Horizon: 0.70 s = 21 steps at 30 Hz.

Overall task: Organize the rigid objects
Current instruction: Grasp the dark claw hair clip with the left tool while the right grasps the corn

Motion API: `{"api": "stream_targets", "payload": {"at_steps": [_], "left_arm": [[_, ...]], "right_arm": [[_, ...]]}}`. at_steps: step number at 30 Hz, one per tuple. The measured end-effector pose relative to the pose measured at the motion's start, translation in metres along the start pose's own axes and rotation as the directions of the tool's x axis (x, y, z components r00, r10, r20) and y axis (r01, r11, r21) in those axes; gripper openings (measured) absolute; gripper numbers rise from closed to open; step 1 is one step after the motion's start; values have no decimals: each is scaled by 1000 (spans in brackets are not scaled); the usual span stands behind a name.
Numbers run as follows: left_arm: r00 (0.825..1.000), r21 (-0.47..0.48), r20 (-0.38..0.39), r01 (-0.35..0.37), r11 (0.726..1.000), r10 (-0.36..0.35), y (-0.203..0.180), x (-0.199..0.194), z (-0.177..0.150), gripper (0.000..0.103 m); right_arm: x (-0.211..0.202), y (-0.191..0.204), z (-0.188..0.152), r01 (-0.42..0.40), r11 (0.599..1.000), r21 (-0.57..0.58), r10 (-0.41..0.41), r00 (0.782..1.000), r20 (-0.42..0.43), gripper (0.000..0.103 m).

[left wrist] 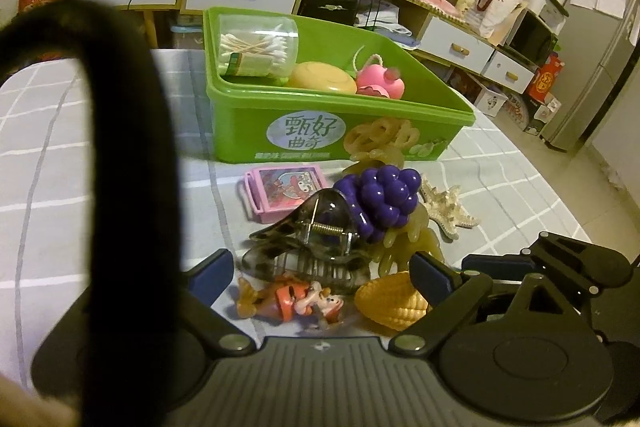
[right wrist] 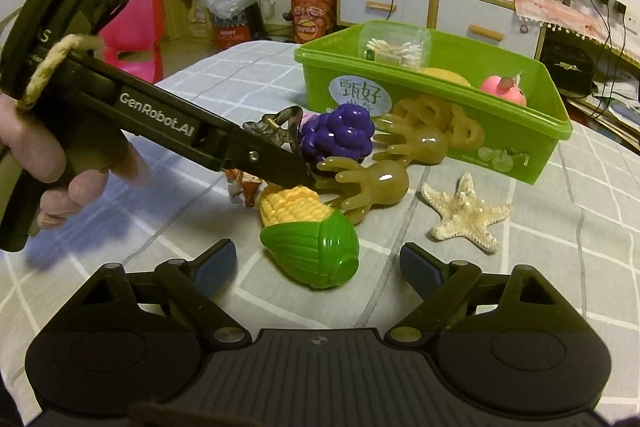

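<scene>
Both grippers sit wide open: left gripper (left wrist: pixel 322 273) straddles the hair claw (left wrist: pixel 308 247) and cartoon figurine (left wrist: pixel 292 301), right gripper (right wrist: pixel 318 261) frames the toy corn (right wrist: pixel 308 235) near the green bin (right wrist: pixel 436 143).

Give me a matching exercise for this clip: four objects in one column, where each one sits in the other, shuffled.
Objects:
1. cotton swab jar
2. starfish
3. toy corn
4. dark hair claw

Places:
A. between the open left gripper fingers
B. inside the green bin
C. just ahead of the open right gripper
D. alone on the cloth, right of the pile

Pairs: 1-B, 2-D, 3-C, 4-A
</scene>
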<state>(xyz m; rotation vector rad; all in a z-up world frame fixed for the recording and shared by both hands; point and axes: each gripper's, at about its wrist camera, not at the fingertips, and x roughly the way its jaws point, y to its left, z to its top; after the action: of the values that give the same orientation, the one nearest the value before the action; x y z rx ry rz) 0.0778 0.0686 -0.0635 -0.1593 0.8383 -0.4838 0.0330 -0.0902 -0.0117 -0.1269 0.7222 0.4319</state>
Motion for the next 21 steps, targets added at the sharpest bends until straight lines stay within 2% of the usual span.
{"api": "stream_targets", "payload": {"at_steps": [12, 15, 21], "left_arm": [[1000, -32, -27, 1, 999, -1, 1, 1, 4, 60], [1000, -42, -31, -5, 999, 4, 3, 2, 6, 54], [999, -57, -37, -7, 998, 4, 4, 3, 6, 53]], "right_arm": [[-3, 1, 5, 3, 1000, 3, -3, 1000, 15, 76], [-3, 1, 6, 0, 1000, 5, -1, 1000, 16, 73], [-3, 2, 9, -2, 1000, 2, 2, 1000, 16, 73]]}}
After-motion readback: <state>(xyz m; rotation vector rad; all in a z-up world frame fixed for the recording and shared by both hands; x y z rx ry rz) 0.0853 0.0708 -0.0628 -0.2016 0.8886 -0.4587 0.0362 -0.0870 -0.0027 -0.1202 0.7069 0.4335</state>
